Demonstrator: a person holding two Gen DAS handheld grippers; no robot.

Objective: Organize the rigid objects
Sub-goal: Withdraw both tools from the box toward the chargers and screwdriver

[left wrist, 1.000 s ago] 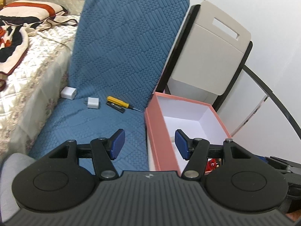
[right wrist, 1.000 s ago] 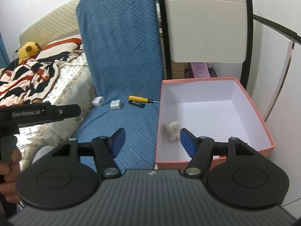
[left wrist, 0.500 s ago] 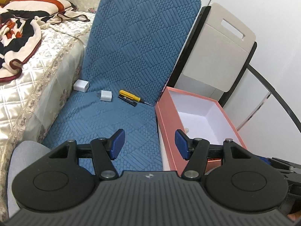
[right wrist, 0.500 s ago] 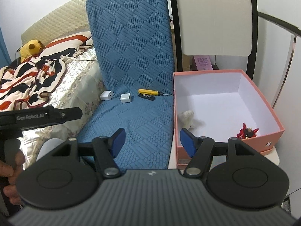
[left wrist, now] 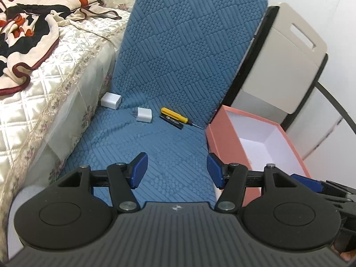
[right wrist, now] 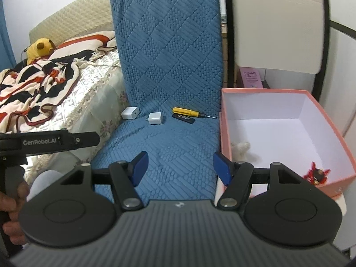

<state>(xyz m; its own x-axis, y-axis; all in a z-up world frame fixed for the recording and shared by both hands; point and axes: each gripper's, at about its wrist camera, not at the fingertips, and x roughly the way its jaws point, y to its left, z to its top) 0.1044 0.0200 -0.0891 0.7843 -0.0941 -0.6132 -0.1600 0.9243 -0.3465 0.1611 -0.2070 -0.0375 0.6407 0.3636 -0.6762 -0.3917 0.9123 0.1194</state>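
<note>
Lying mid-frame on blue cushion: two white chargers, yellow screwdriver, black stick. Pink box at right. Left gripper and right gripper both spread apart, nothing held.

bed (quilted cover) beside blue-padded chair, white walls.

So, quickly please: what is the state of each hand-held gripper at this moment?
Left hand-held gripper: open, holding nothing.
Right hand-held gripper: open, holding nothing.
</note>
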